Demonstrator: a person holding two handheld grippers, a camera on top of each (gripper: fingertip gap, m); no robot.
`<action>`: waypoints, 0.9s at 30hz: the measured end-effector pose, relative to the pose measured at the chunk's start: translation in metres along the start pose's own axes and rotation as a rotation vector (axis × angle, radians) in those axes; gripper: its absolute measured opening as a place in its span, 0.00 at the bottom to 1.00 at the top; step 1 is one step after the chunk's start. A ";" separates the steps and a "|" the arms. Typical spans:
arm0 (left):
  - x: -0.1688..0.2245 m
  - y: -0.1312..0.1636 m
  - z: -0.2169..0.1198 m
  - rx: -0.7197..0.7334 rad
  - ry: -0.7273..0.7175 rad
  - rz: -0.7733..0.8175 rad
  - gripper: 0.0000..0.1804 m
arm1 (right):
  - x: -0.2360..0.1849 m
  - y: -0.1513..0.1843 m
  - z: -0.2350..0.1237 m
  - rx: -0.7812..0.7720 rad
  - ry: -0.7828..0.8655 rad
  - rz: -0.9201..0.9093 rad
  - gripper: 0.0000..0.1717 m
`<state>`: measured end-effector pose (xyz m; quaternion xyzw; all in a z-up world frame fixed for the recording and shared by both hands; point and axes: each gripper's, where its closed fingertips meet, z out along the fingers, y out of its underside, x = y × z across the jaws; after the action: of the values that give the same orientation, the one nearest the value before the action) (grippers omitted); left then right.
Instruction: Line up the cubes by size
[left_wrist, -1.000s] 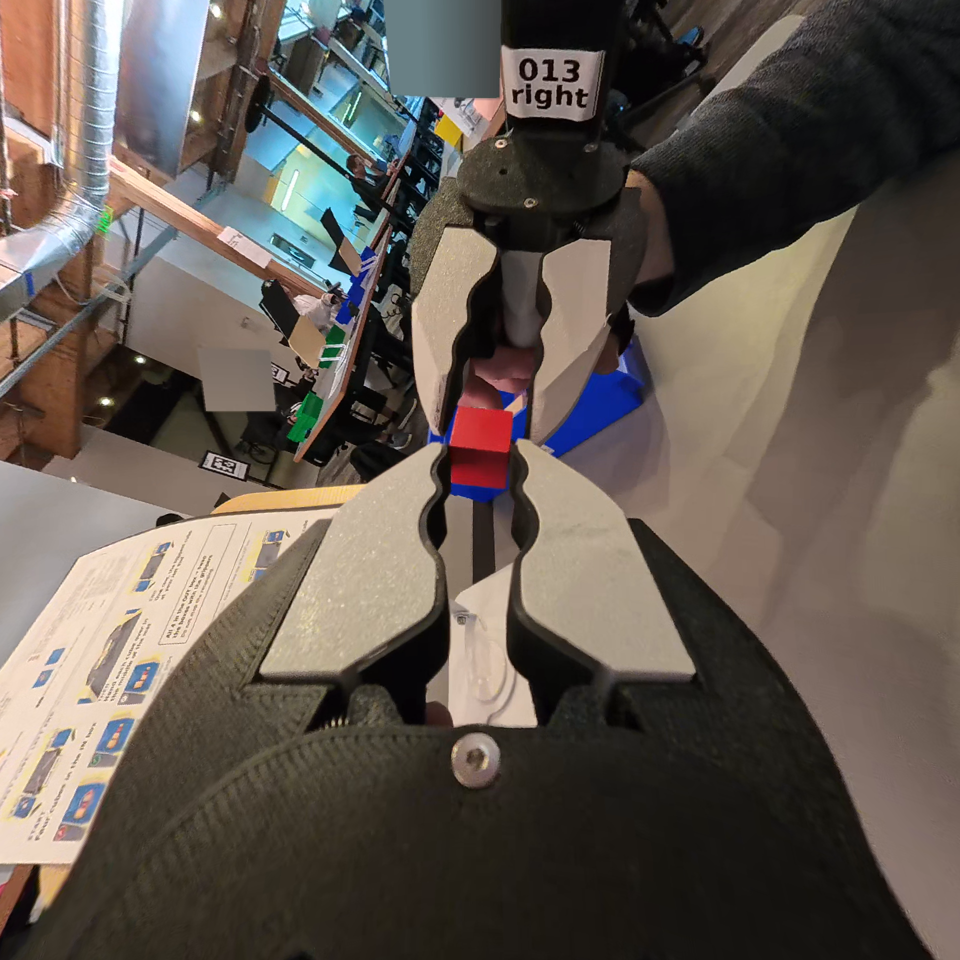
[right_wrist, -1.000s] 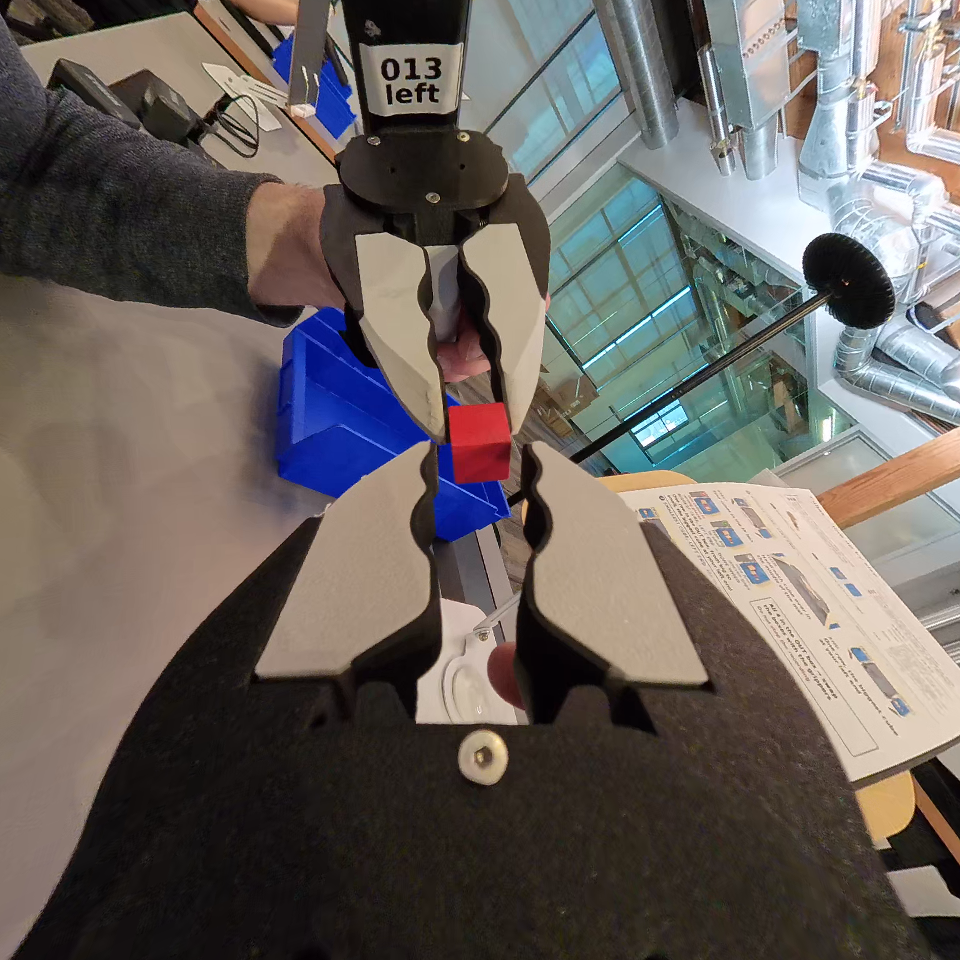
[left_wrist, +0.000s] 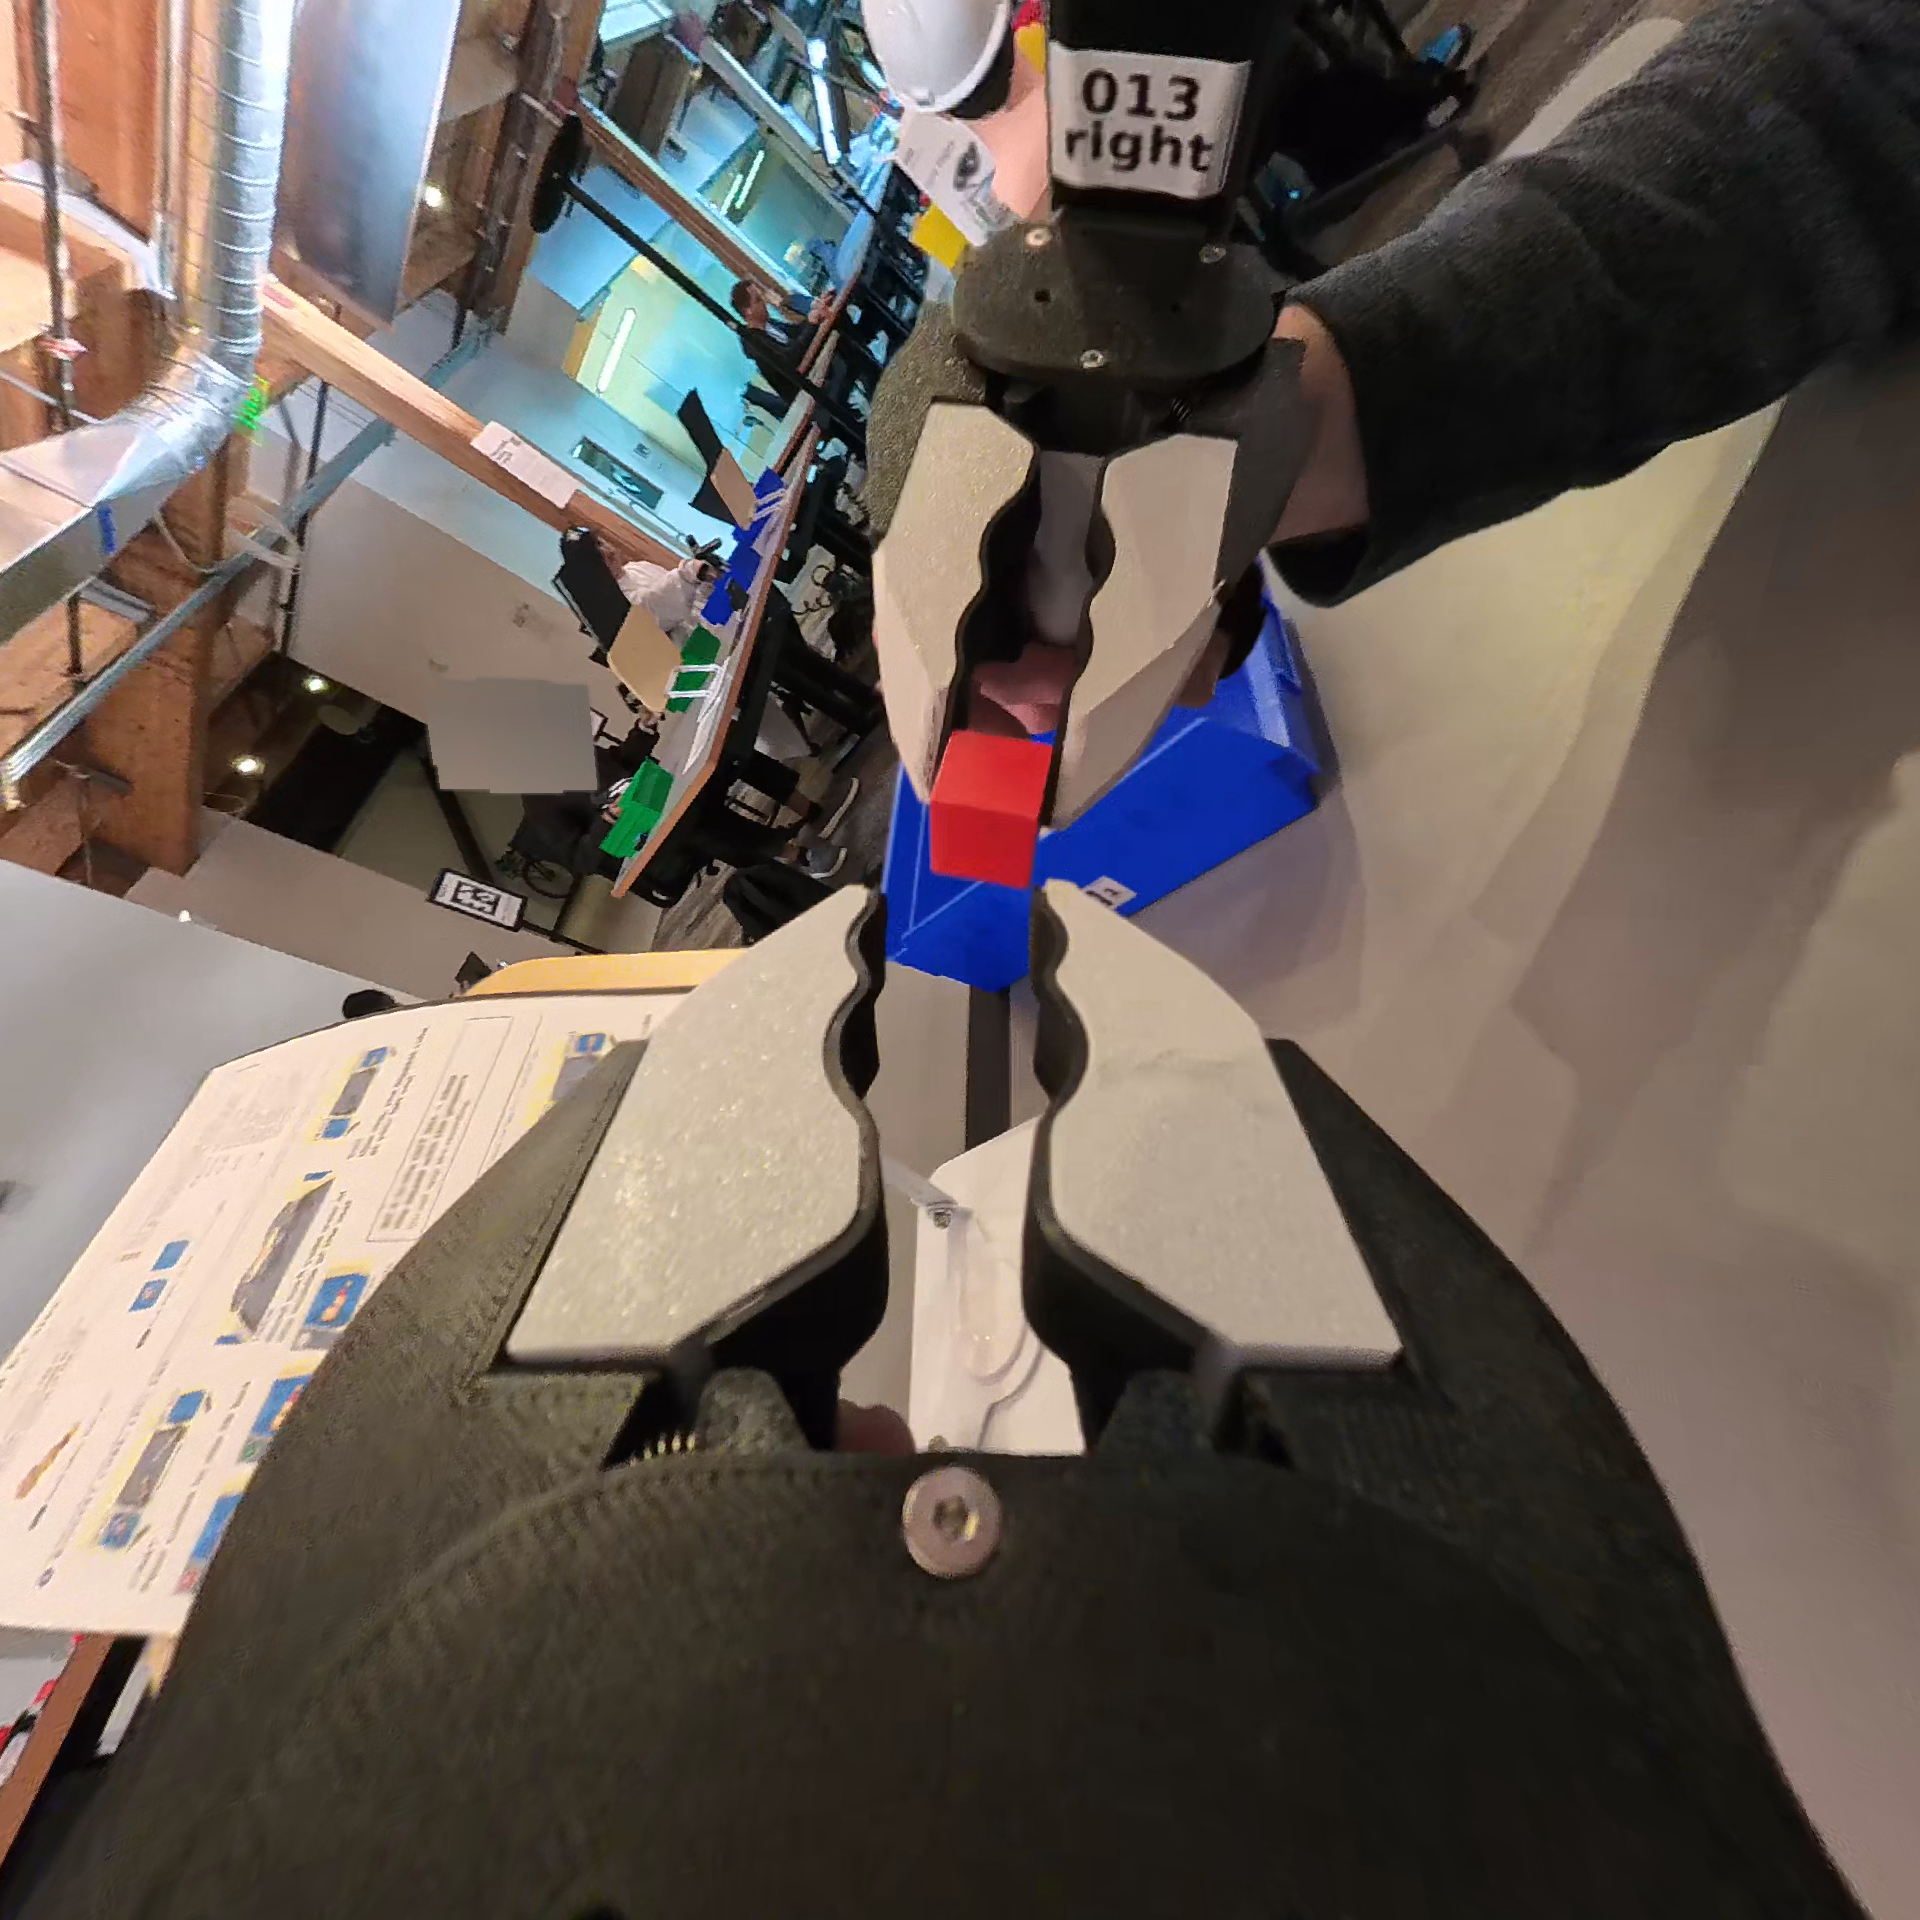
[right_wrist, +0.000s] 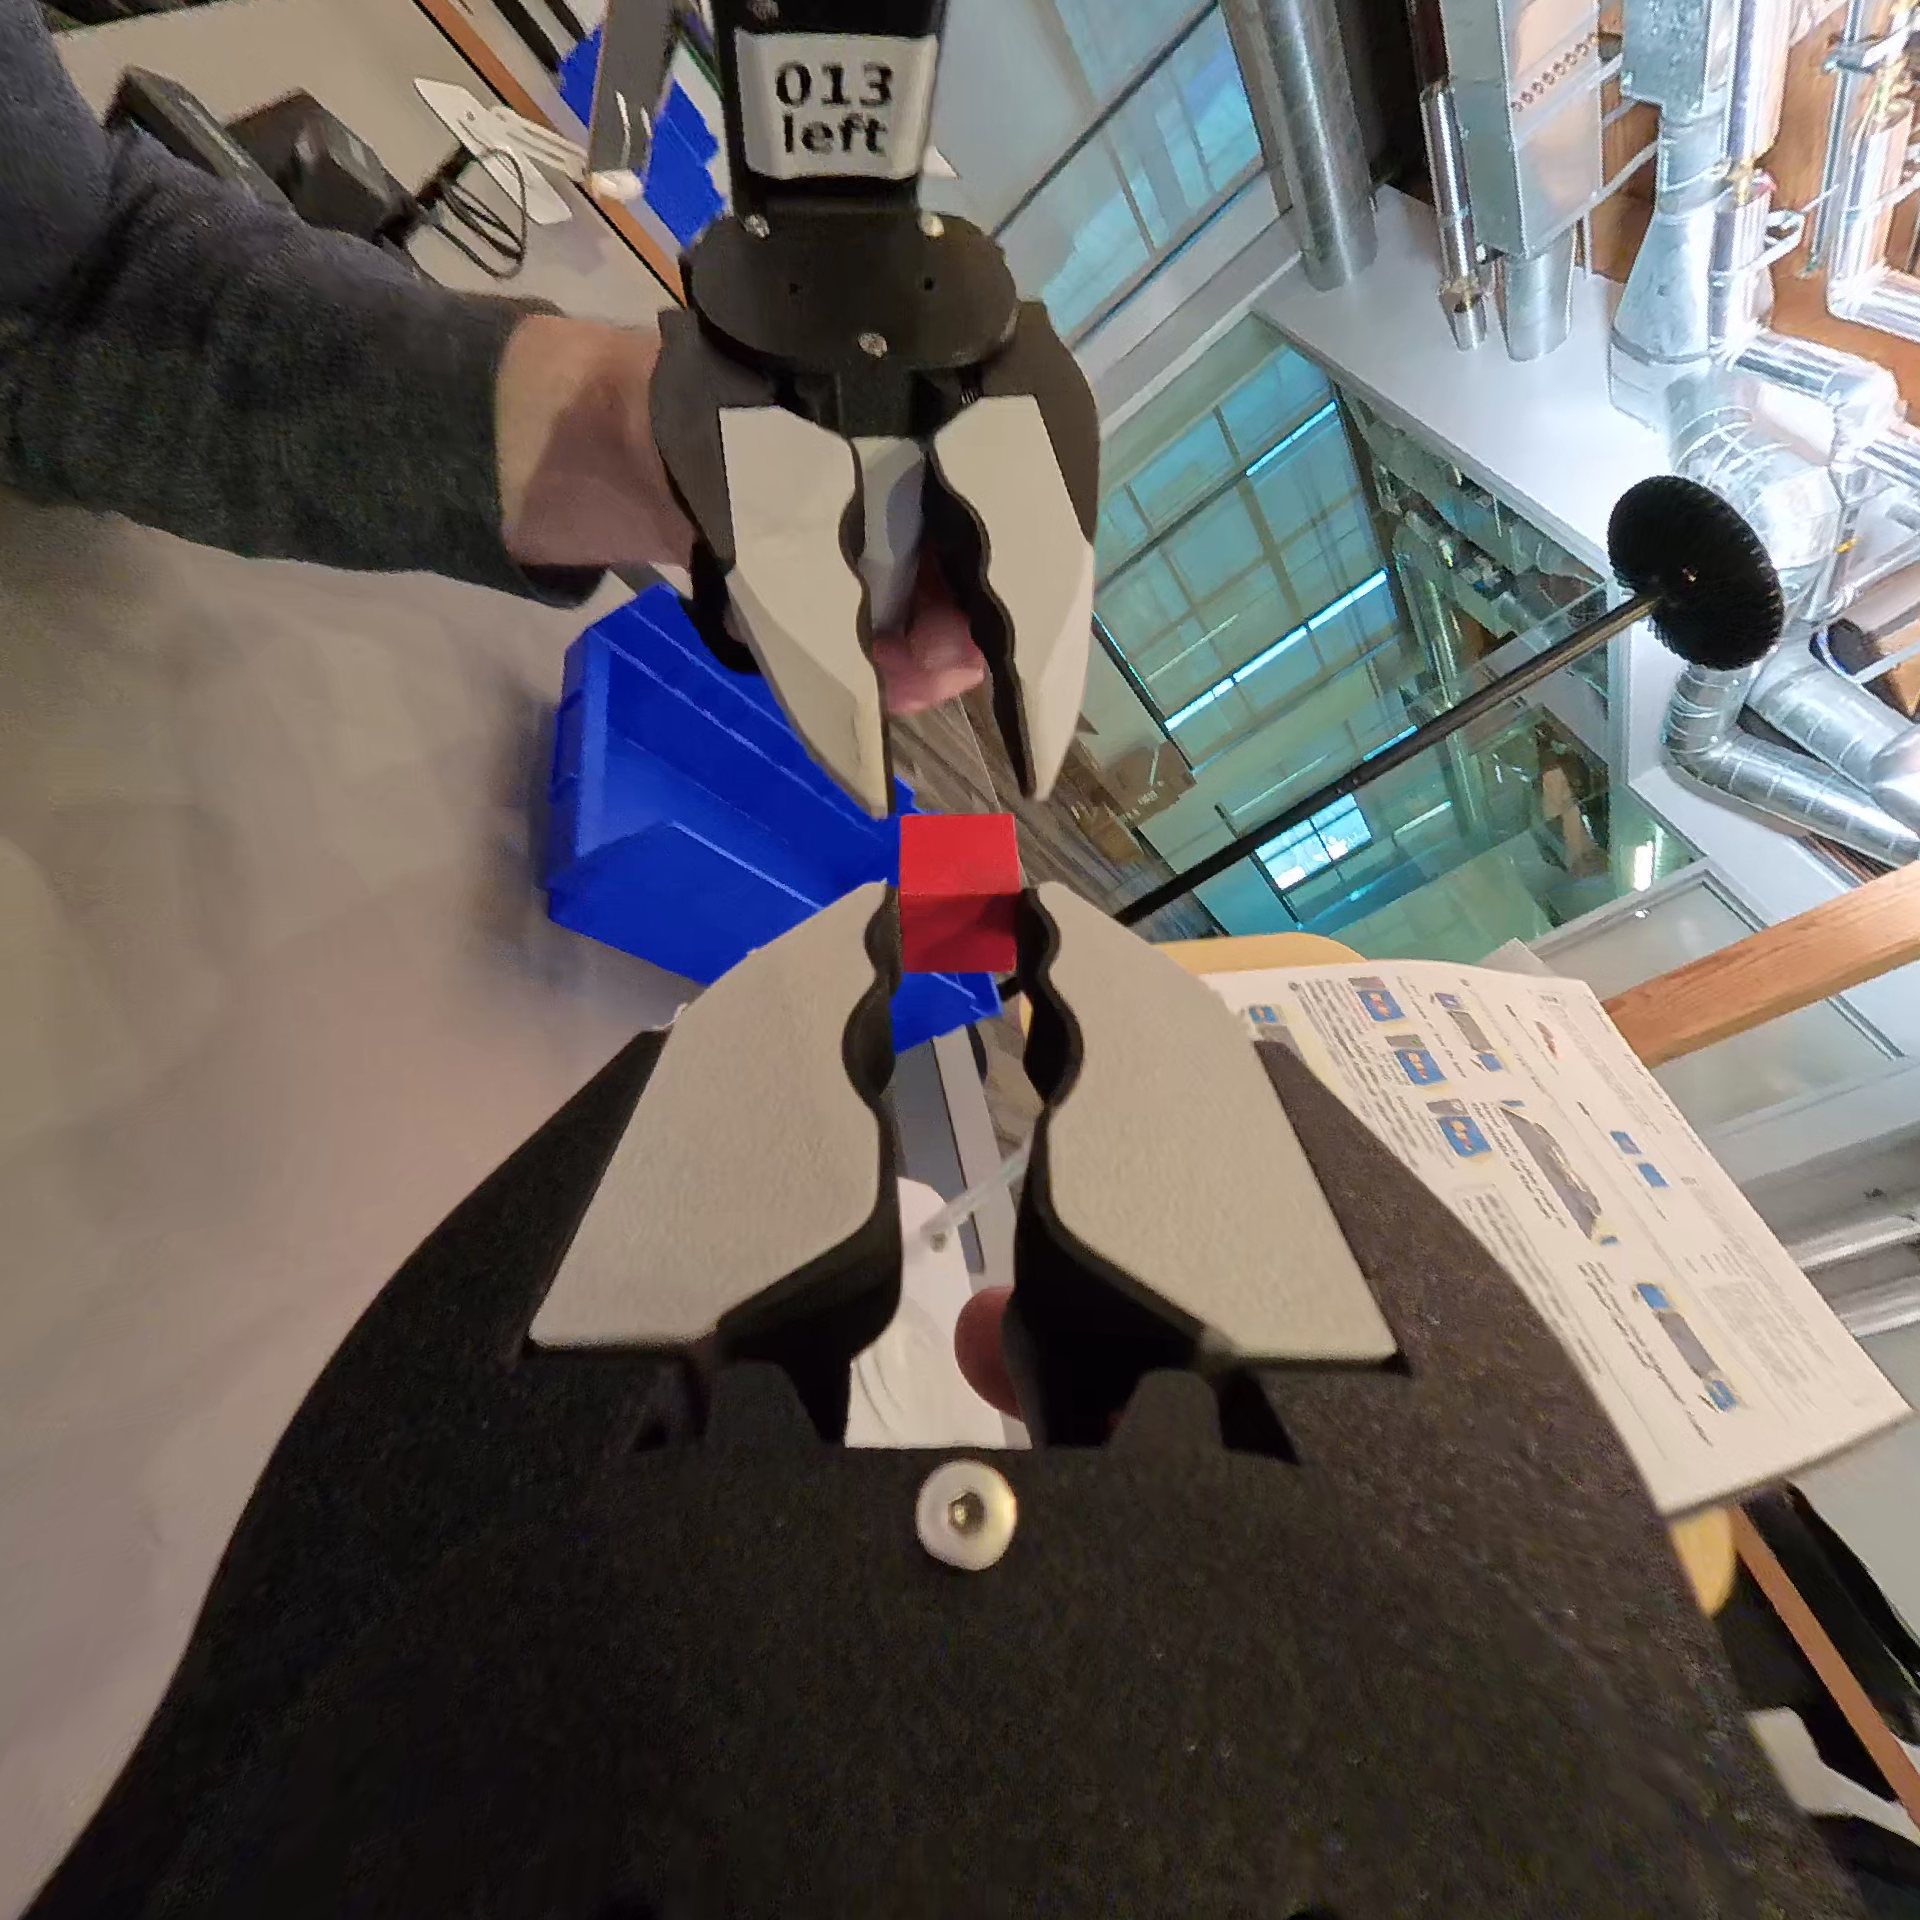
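Note:
A small red cube (right_wrist: 956, 894) is up in the air, pinched between the fingertips of my right gripper (right_wrist: 956, 920). The left wrist view shows the same: the cube (left_wrist: 982, 821) sits at the tips of the right gripper (left_wrist: 997, 790), which faces me. My left gripper (left_wrist: 956, 914) is open and empty, its fingertips just short of the cube and not touching it. In the right wrist view the left gripper (right_wrist: 956, 795) has its jaws parted just beyond the cube. No other cubes are in view.
A blue plastic bin (left_wrist: 1174, 821) stands on the grey table (left_wrist: 1610, 935) behind the grippers; it also shows in the right wrist view (right_wrist: 665, 821). A printed instruction sheet (left_wrist: 208, 1299) lies at the table's edge. A person's sleeved arm (left_wrist: 1558, 312) holds the right gripper. Left and right tips are no more than a few centimetres apart.
The red cube passed from my left gripper to my right one. The right fingers closed on it; the left jaws opened and drew back a little.

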<state>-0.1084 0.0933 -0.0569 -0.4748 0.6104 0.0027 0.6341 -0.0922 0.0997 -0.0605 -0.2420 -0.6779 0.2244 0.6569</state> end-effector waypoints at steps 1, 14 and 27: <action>-0.003 0.002 -0.001 -0.012 -0.015 -0.001 0.13 | 0.005 0.003 -0.004 -0.019 0.011 -0.008 0.12; -0.042 0.004 -0.036 -0.100 -0.197 0.048 0.00 | 0.086 0.131 -0.143 -0.686 0.121 -0.059 0.12; -0.042 0.010 -0.036 -0.146 -0.202 0.065 0.00 | 0.041 0.311 -0.259 -1.325 -0.378 0.176 0.12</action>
<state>-0.1526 0.1018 -0.0232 -0.4969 0.5566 0.1153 0.6558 0.1765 0.3644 -0.2126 -0.6028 -0.7528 -0.1460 0.2205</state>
